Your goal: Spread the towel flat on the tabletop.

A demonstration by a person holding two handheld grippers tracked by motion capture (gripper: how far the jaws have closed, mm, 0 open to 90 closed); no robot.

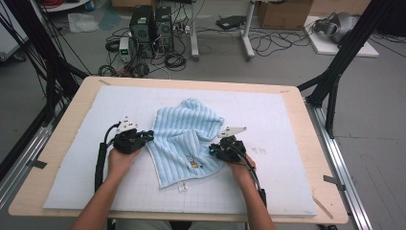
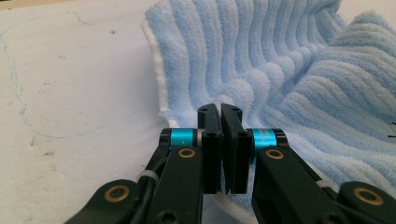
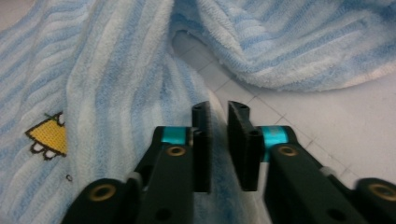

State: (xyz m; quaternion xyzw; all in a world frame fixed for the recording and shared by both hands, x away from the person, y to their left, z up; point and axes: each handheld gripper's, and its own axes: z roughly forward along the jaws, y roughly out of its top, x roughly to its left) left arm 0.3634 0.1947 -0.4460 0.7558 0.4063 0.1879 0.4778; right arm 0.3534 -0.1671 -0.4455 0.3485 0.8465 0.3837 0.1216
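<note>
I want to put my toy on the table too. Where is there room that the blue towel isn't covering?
Bare white mat lies right of the blue towel, out to the table's edge. More lies left of the left gripper and along the near edge. The middle is crowded: towel, both grippers, right gripper, hands.

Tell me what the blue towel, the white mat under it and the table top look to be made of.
The towel: soft terry or plush cloth, judging by its fuzzy ribbed pile, matte, with a stitched yellow patch. The mat: matte white foam or soft board printed with a faint grid; which one is unclear. The table top: pale wood or wood-look board, smooth, seen at its bare border.
</note>
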